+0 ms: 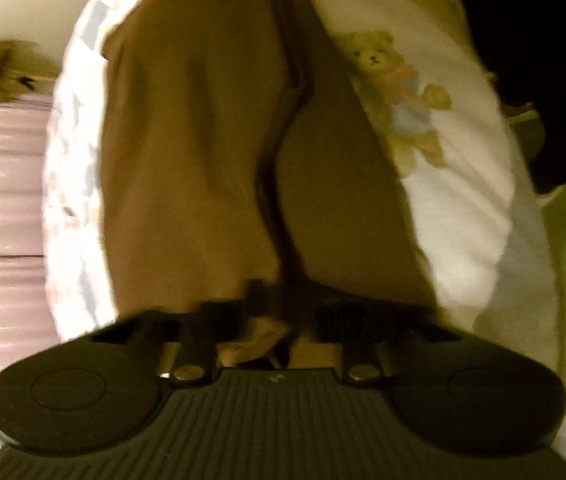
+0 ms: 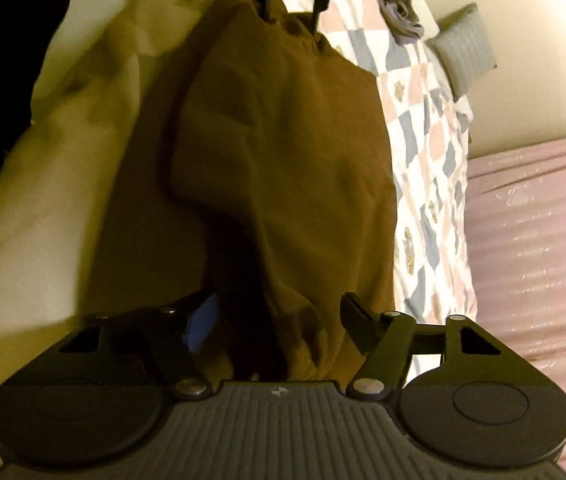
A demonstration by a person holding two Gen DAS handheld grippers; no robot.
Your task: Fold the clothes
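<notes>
A brown garment lies stretched lengthwise over the bedding, with a dark fold line down its middle. At the near end my left gripper is shut on a bunched bit of the brown cloth; motion blur smears its fingers. In the right wrist view the same brown garment runs away from me. My right gripper stands open at this end, with bunched cloth lying loosely between the blue-padded finger and the other finger. The left gripper shows at the garment's far end.
White bedding with a teddy-bear print lies right of the garment, and a patchwork quilt on its other side. Beyond is a pink striped surface. A grey pillow and a crumpled grey-purple cloth sit far off.
</notes>
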